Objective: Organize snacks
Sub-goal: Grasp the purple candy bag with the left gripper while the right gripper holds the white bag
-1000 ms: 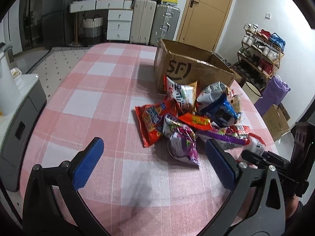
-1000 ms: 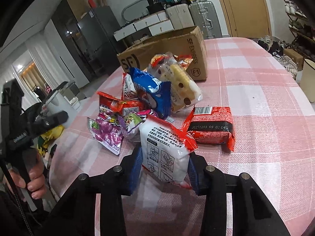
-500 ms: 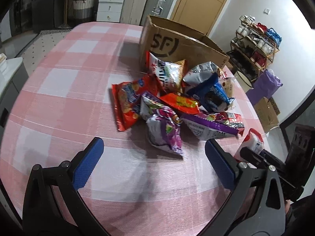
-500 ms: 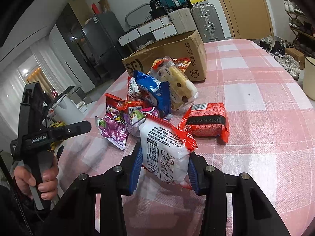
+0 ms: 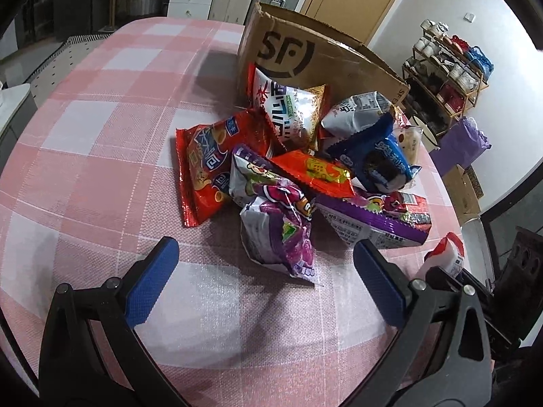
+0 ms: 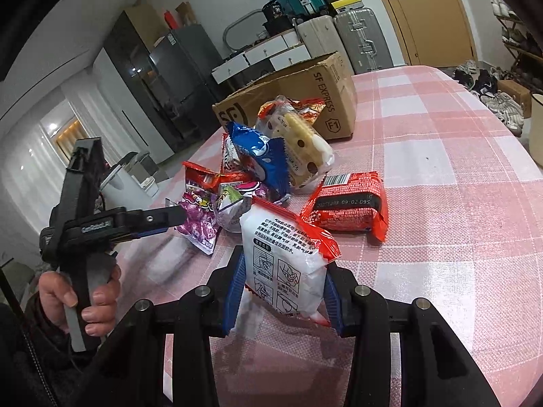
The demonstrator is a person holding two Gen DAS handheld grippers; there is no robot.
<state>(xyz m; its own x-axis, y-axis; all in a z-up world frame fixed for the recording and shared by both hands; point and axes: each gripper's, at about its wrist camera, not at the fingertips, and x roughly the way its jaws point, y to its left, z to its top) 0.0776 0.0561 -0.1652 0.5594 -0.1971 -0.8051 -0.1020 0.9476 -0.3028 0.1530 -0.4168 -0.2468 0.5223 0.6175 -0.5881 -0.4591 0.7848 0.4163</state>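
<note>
A pile of snack packets lies on the pink checked tablecloth [image 5: 101, 156] in front of an open SF cardboard box [image 5: 305, 57]. My left gripper [image 5: 264, 271] is open and empty, just short of a purple packet [image 5: 281, 234]. My right gripper [image 6: 283, 288] is shut on a white and red packet [image 6: 285, 264], held above the cloth; that packet also shows in the left wrist view [image 5: 448, 254]. A red flat packet [image 6: 349, 208] lies just beyond it. The box also shows in the right wrist view [image 6: 305, 95].
A big red packet [image 5: 210, 166], a blue packet [image 5: 380, 159], a silver packet [image 5: 295, 112] and an orange one [image 5: 315, 173] make up the pile. Suitcases [image 6: 359, 44] and drawers stand behind the table. A shoe rack [image 5: 448, 68] is at the right.
My left gripper has moved forward toward the pile, still open. My right gripper has lifted the white and red packet a little higher off the cloth.
</note>
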